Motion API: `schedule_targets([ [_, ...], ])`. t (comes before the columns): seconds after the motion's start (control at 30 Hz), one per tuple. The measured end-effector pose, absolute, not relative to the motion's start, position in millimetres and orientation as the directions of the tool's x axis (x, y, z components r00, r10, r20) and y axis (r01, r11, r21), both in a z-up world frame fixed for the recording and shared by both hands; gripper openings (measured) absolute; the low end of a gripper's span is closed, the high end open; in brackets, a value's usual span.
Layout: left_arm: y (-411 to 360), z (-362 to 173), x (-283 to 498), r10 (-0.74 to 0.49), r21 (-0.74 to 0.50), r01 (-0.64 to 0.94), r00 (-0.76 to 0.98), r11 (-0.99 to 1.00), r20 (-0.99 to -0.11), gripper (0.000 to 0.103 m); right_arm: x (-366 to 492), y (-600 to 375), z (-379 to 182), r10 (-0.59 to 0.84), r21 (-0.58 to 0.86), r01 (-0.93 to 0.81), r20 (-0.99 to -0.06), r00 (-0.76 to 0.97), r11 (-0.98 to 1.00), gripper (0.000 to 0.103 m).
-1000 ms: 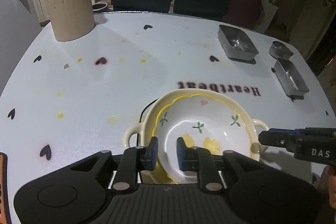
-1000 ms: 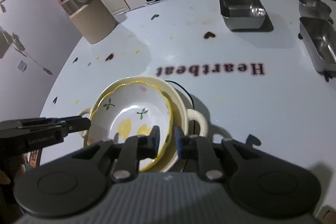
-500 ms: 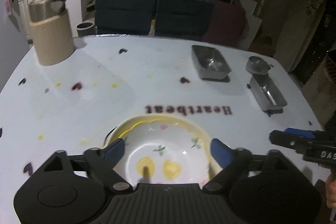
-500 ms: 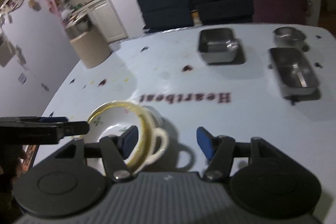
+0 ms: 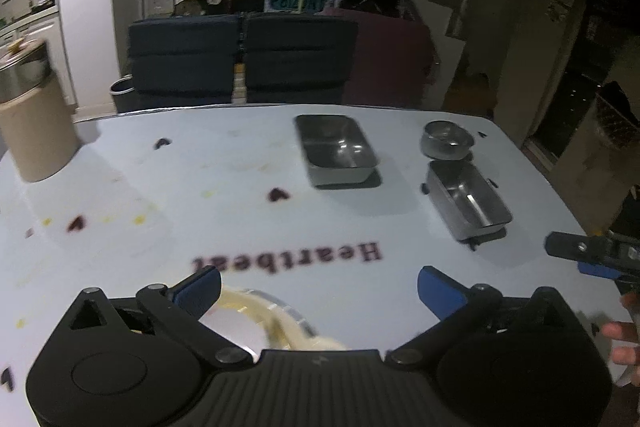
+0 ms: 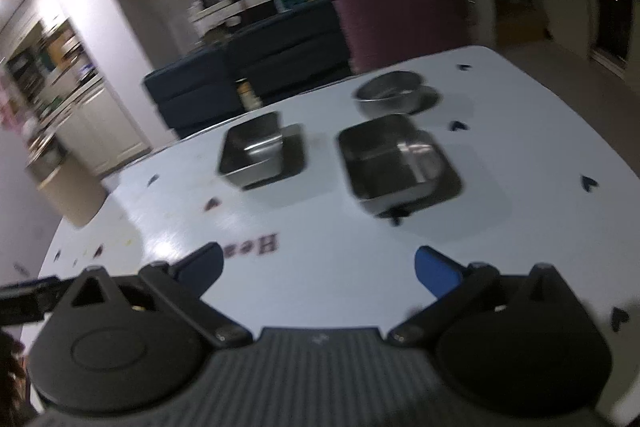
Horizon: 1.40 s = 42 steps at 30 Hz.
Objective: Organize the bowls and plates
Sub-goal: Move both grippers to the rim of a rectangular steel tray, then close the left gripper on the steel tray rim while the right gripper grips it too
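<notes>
Jaws wide apart (both grippers), holding nothing

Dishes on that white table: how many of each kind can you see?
Rectangular steel pans: 2
Round steel bowl: 1
Cream ceramic bowls, mostly hidden behind the left gripper: at least 1
Total: at least 4

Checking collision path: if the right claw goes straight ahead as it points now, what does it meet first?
Probably the nearer rectangular steel tray, roughly ahead of the open right claw, with bare table between. Depth is unclear in this blurred view.
</notes>
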<state>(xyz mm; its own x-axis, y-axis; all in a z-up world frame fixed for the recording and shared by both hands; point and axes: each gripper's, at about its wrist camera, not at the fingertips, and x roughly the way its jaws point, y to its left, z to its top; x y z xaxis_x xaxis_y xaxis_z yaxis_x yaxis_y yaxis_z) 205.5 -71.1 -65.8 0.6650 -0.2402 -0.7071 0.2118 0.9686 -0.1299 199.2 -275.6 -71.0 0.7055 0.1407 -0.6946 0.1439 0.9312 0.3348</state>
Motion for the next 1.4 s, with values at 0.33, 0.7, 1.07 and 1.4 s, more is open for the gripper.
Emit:
schedule_targets([
  [0.33, -124, -84, 252, -0.271, -0.127, 0.254, 0.687, 0.959, -0.674, 0.103, 261, -333, -112, 0.067, 0.445, 0.439, -0.758, 0.649, 0.781, 0.103],
  [0.7, -173, -106, 313, -0.332, -0.215, 0.254, 0.731, 0.943, -0.596, 0.103, 310, -354, -163, 0.121, 0.564, 0.595, -0.776, 0.620, 0.573, 0.093],
  [1.07, -200, -126, 335, -0.325, -0.120, 0.321, 0.724, 0.940, -0.609, 0.103, 330, -344, -186, 0.145, 0.540, 0.576, -0.794, 0.590, 0.614, 0.063],
  [1.4, -199, -135, 340, -0.317, -0.105, 0.324, 0.719, 0.940, -0.619, 0.103, 336, -338, -173, 0.150, 0.419, 0.424, -0.830, 0.538, 0.803, 0.017],
])
